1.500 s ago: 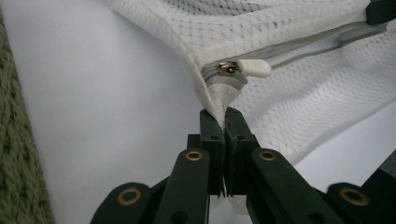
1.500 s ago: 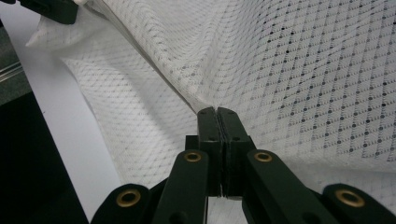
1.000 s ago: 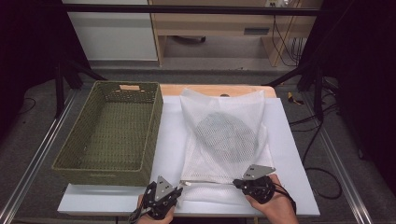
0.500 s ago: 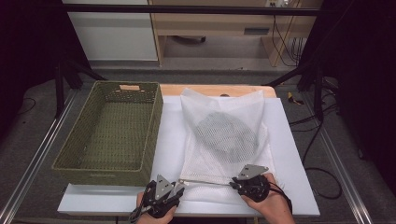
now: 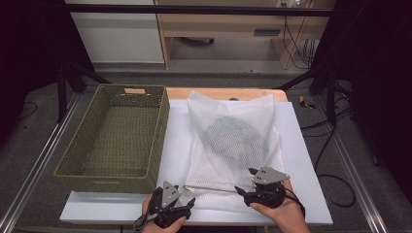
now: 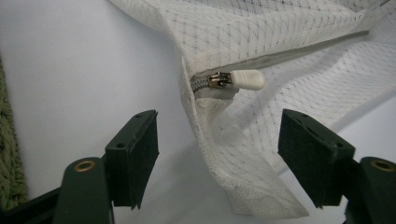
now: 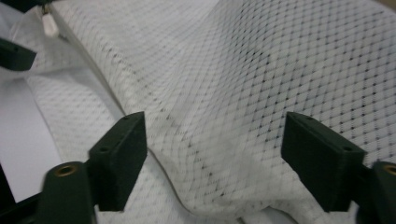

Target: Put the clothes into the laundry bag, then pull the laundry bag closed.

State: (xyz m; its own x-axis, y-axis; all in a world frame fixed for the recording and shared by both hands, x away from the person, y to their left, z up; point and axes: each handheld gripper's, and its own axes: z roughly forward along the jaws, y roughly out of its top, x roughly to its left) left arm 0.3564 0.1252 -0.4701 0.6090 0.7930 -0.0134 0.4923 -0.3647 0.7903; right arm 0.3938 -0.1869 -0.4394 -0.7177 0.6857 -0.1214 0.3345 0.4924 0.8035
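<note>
**Both grippers open at the near edge of the mesh bag**

A white mesh laundry bag point(image 5: 232, 141) lies flat on the white table top point(image 5: 301, 160), right of centre, with a dark round thing showing dimly through its netting; what that thing is cannot be told. The bag's near edge carries a grey zipper point(image 6: 299, 51), closed along the length that shows, and its white-capped pull point(image 6: 245, 79) sits at the near left corner.

The left gripper point(image 5: 180, 200) is at that near left corner. Its jaws have just been opening and now stand wide apart; a loose fold of the bag's corner lies between them, touched by neither pad, with the zipper pull just beyond the tips.

The right gripper point(image 5: 250, 183) is at the bag's near right part. Its jaws have also just been opening and stand wide, with a raised ridge of mesh between them; the left pad is right beside the cloth, but nothing is clamped.

An olive-green woven basket point(image 5: 116, 141) stands on the left of the table, just beside the bag.
</note>
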